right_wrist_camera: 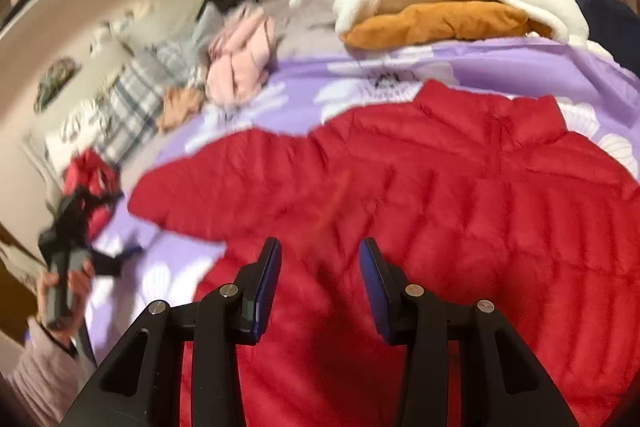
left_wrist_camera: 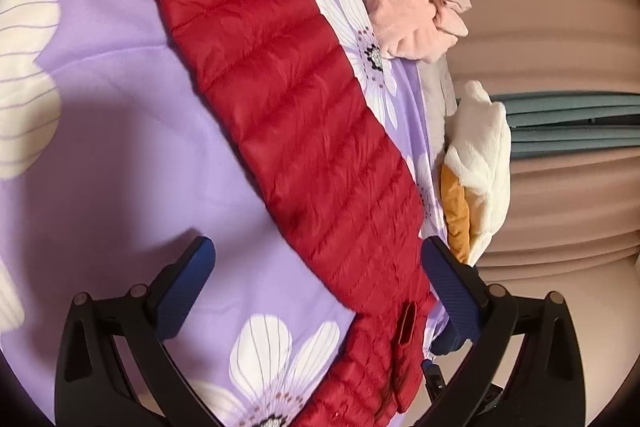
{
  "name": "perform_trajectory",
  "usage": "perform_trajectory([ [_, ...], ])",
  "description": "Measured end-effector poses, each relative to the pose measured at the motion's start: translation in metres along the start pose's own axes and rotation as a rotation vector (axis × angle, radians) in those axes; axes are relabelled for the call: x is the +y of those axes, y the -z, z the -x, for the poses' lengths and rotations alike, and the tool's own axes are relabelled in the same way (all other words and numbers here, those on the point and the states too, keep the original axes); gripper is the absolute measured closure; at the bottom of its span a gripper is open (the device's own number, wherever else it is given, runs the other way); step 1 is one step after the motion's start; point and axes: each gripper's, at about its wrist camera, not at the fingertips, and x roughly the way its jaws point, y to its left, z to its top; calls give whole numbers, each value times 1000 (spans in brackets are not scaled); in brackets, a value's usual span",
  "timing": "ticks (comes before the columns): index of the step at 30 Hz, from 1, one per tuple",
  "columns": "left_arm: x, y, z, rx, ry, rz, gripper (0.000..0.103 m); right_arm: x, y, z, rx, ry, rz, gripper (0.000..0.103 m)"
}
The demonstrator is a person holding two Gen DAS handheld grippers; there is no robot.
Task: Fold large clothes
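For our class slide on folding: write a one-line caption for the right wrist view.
Open right gripper hovers over a red puffer jacket spread on a purple floral sheet.

Red quilted puffer jacket (right_wrist_camera: 460,187): glossy fabric, horizontal stitched channels, short stand-up collar. Lies spread flat on a lilac sheet printed with white flowers (left_wrist_camera: 120,147), collar away from the right wrist view, 1 sleeve (left_wrist_camera: 280,99) stretched out straight to the side, cuff at its far end.

One red jacket (right_wrist_camera: 420,195), two claws (right_wrist_camera: 319,259).
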Motion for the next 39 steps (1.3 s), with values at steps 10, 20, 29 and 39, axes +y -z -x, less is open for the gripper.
perform_trajectory([
  [10,0,-34,-20,-47,-13,20,0,28,41,-50,266,85,187,61],
  [20,23,-51,-16,-148,140,193,11,36,32,9,131,-41,144,61],
  [29,38,-59,-25,-124,22,231,90,28,58,44,96,-5,92,61],
  [39,-39,-46,-3,-197,-11,-92,97,-5,79,74,73,57,-16,61],
])
